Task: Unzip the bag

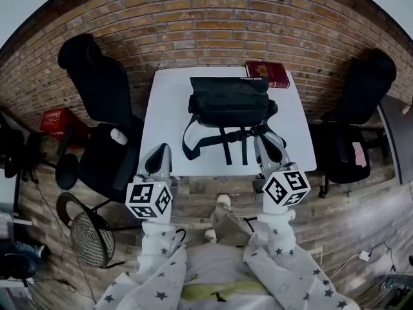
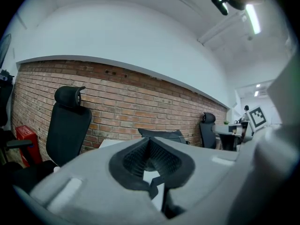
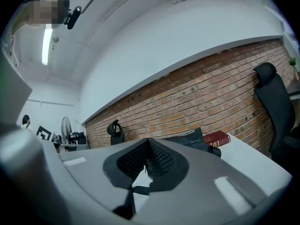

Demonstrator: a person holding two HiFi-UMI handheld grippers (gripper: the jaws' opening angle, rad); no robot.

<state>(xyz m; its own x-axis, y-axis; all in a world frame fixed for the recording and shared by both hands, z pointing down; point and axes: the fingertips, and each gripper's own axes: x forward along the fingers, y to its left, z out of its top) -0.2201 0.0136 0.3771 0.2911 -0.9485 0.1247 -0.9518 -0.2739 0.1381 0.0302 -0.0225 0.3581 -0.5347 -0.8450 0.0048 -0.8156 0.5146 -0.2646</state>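
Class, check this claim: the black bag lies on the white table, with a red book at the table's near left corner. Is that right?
No. The head view shows the red book at the table's far right corner, not the near left. The black bag does lie on the white table.

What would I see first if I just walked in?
A black bag with dangling straps sits on a white table by a brick wall. A red book lies behind it, at the far right corner. The left gripper and right gripper hover shut at the near edge.
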